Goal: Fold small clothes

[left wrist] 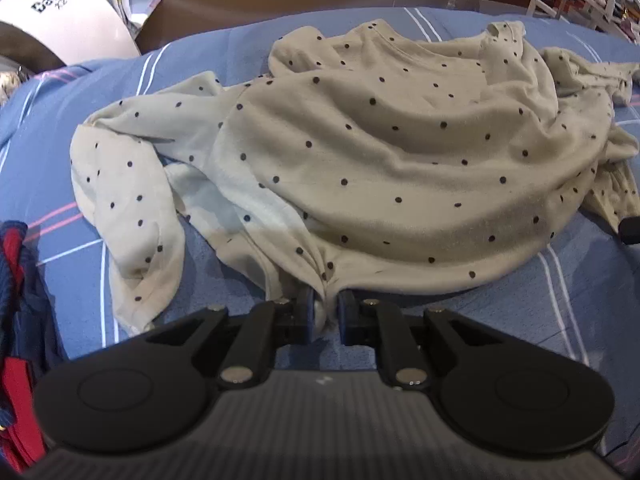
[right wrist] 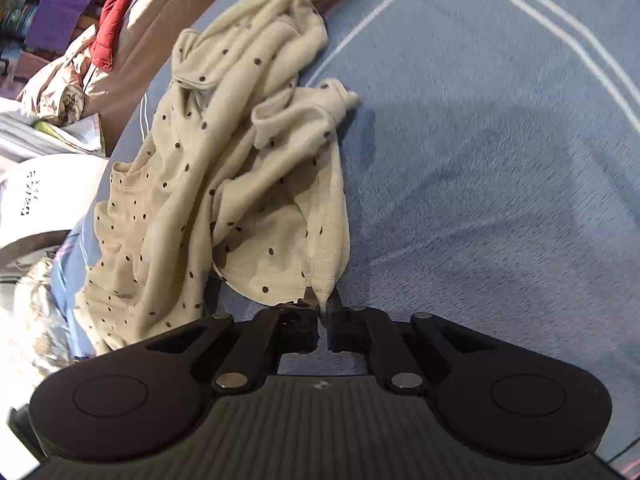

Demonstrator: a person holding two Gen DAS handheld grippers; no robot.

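Observation:
A cream shirt with dark polka dots (left wrist: 380, 152) lies crumpled on a blue striped bedsheet (left wrist: 48, 128). My left gripper (left wrist: 326, 308) is shut on the shirt's near hem, which bunches between the jaws. In the right wrist view the same shirt (right wrist: 240, 184) stretches away to the upper left, and my right gripper (right wrist: 325, 306) is shut on a pinched corner of its edge. A sleeve (left wrist: 128, 216) trails to the left in the left wrist view.
A red and navy garment (left wrist: 16, 300) lies at the left edge of the bed. A white appliance (left wrist: 60, 12) stands beyond the bed's far left. Brown bedding (right wrist: 160, 32), a red jacket (right wrist: 116, 8) and papers are piled past the bed edge.

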